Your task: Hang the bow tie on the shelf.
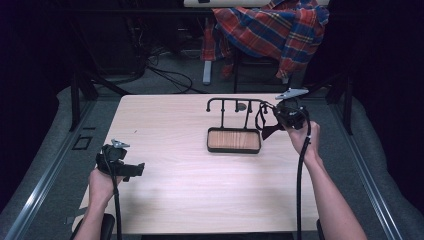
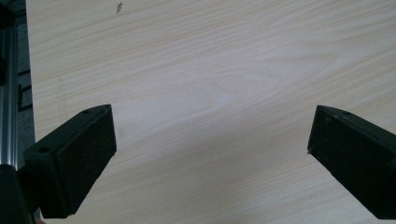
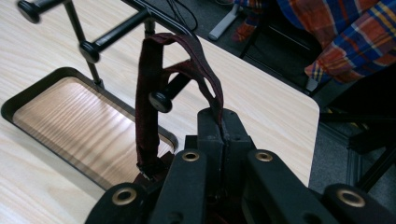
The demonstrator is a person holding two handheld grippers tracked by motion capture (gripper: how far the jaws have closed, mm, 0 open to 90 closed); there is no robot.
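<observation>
Right gripper view is showing the right tongs [image 3: 223, 122] clenching a dark red strap [image 3: 148, 88], pinched at the top of its loop, which is draping over a knobbed peg of the black rack [image 3: 116, 32]. From the way it is folding and hanging, the strap is looking soft, light and limp, so it will probably sag and swing rather than hold a shape; taking it near the top of the loop, as now, is keeping the opening wide enough for a peg. What dangles at its lower end is too dark to make out, possibly a buckle.

On the high view, the rack is standing with its wooden tray [image 1: 234, 140] toward the far right of the table [image 1: 165, 150], and the right tongs [image 1: 270, 131] are hovering just beside the rack's right end. The table's far edge is running close behind the rack, while the near side of the rack is offering wide bare wood. The left tongs [image 1: 136, 169], released and holding nothing, are resting well apart from the rack, near the table's left edge.
</observation>
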